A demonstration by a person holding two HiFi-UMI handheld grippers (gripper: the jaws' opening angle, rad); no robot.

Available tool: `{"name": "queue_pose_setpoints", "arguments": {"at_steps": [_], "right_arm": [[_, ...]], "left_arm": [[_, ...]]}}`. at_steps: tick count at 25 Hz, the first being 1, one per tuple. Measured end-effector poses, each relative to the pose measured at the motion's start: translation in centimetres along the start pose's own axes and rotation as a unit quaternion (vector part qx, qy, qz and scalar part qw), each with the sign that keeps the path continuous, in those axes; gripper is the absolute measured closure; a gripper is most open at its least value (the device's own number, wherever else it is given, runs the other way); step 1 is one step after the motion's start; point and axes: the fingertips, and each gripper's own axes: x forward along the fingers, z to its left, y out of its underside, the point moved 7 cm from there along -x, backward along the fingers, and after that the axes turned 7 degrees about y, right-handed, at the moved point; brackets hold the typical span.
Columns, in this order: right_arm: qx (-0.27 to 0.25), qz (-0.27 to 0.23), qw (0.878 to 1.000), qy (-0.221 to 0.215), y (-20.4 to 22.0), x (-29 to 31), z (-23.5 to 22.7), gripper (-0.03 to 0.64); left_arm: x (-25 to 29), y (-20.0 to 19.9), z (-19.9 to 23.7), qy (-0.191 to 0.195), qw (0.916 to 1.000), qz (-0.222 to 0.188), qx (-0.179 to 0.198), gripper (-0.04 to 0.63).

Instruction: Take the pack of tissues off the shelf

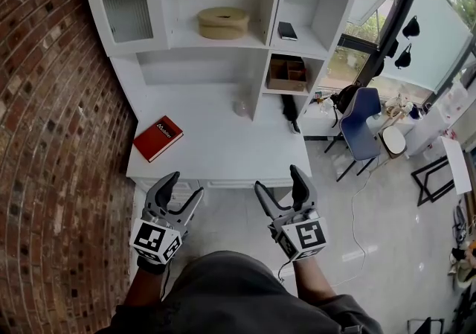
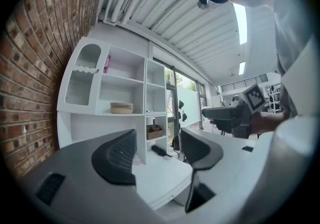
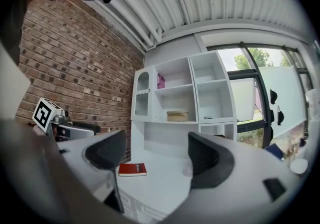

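Note:
The pack of tissues (image 1: 223,22), a tan oval pack, lies on the middle shelf of the white shelf unit (image 1: 216,41); it also shows as the tissue pack (image 2: 122,108) in the left gripper view and the tissue pack (image 3: 177,116) in the right gripper view. My left gripper (image 1: 186,185) hovers open in front of the desk's near edge, with nothing between its jaws (image 2: 157,143). My right gripper (image 1: 277,180) stands open beside it, also empty (image 3: 152,155). Both point level toward the shelves, well short of the pack.
A red book (image 1: 158,137) lies on the white desk (image 1: 223,154) at the left. A small clear object (image 1: 242,108) sits near the desk's back. A brown box (image 1: 287,74) and a black item (image 1: 287,30) fill the right cubbies. A brick wall (image 1: 52,139) runs along the left; a blue chair (image 1: 361,124) stands at the right.

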Motion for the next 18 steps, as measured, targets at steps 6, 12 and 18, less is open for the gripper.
{"name": "queue_pose_setpoints", "arguments": {"at_steps": [6, 12, 18], "right_arm": [[-0.014, -0.007, 1.000, -0.027, 0.0, -0.5, -0.5, 0.128], [-0.018, -0.005, 0.999, -0.038, 0.1, -1.1, -2.7, 0.117], [-0.020, -0.002, 0.998, -0.061, 0.5, -1.4, -4.8, 0.118]], "left_arm": [[1.2, -0.3, -0.8, 0.006, 0.9999, -0.001, -0.010, 0.204], [2.5, -0.3, -2.0, -0.008, 1.0000, 0.000, -0.005, 0.183], [4.1, -0.9, -3.5, -0.024, 0.9996, 0.006, 0.011, 0.183]]}}
